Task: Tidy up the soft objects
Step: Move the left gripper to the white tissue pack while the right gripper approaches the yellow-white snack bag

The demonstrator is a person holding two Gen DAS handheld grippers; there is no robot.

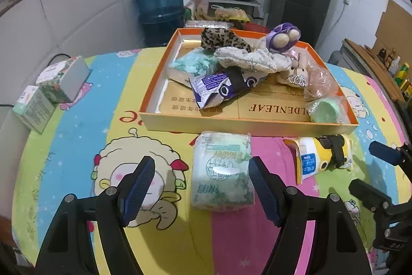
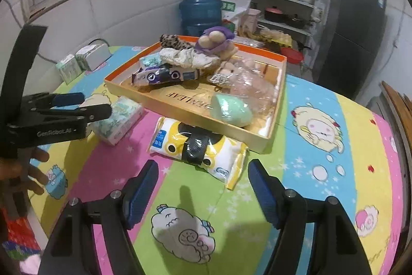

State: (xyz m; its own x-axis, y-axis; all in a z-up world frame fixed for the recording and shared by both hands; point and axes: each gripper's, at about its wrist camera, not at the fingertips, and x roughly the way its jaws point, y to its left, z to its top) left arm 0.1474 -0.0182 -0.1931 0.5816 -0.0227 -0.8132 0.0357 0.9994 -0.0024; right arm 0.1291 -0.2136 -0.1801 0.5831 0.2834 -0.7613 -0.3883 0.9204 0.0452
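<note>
Both grippers tilt down over the striped cartoon tablecloth [image 2: 322, 99], each lined up on its own packet.

Left gripper [image 1: 202, 190]: jaws spread, nothing pinched. The green tissue pack [image 1: 222, 172] lies flat on the cloth between the blue pads, nearer the right-hand one; whether that pad touches the wrapper cannot be told. The pack sits just short of the orange tray's [image 1: 247, 124] near wall, so a grip and a short lift ahead would likely carry it in.

Right gripper [image 2: 203, 187]: jaws spread, empty. The yellow tissue packet [image 2: 198, 148] lies just ahead of the fingertips, slightly skewed, its far edge tucked against or under the tray's near corner. That skew probably calls for a small wrist turn before closing.

Tray, farther ahead of both tools: already heaped with soft things — a purple plush toy [image 1: 283, 36], leopard-print cloth [image 1: 221, 39], a blue-and-white wipes packet [image 1: 219, 89], a pale green round sponge [image 1: 325, 110] in clear wrap. Free floor remains at the near left corner, likely why the two packets wait there.

Judgement: most of the sorting is done; these two packets look like the last soft items outside the tray. Soft wrappers will crush under a hard pinch. Two boxes [image 1: 51, 89] sit well off to the left, apparently not part of this.
</note>
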